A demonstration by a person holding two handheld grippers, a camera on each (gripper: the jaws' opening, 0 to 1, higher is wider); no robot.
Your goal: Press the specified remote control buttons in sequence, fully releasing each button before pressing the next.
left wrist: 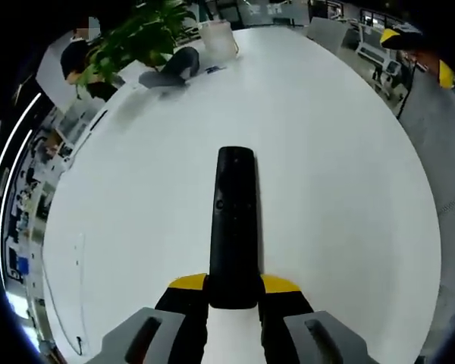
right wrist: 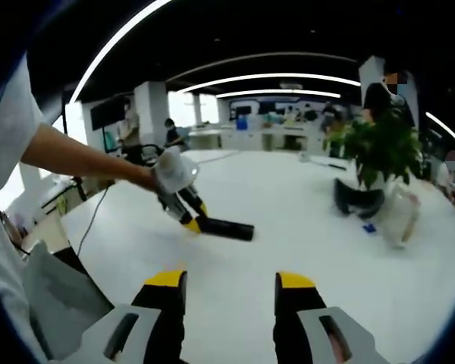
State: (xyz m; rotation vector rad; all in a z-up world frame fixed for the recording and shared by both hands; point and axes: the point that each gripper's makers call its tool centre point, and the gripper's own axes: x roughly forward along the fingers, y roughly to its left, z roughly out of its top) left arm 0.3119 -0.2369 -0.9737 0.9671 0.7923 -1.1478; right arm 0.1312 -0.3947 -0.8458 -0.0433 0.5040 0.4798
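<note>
Gripping a long black plastic remote control (left wrist: 233, 227) above the white table (left wrist: 349, 174), the left gripper (left wrist: 233, 292) is clamped on it. The right gripper (right wrist: 231, 292) hovers with jaws apart.

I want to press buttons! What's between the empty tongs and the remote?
Just bare white table, seen in the right gripper view. The right tongs stand open; the remote is held ahead by the left tongs.

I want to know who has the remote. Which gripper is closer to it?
Left. The left gripper has its jaws shut on the near end of the remote, holding it over the white table. The right gripper is open, well apart from it.
</note>
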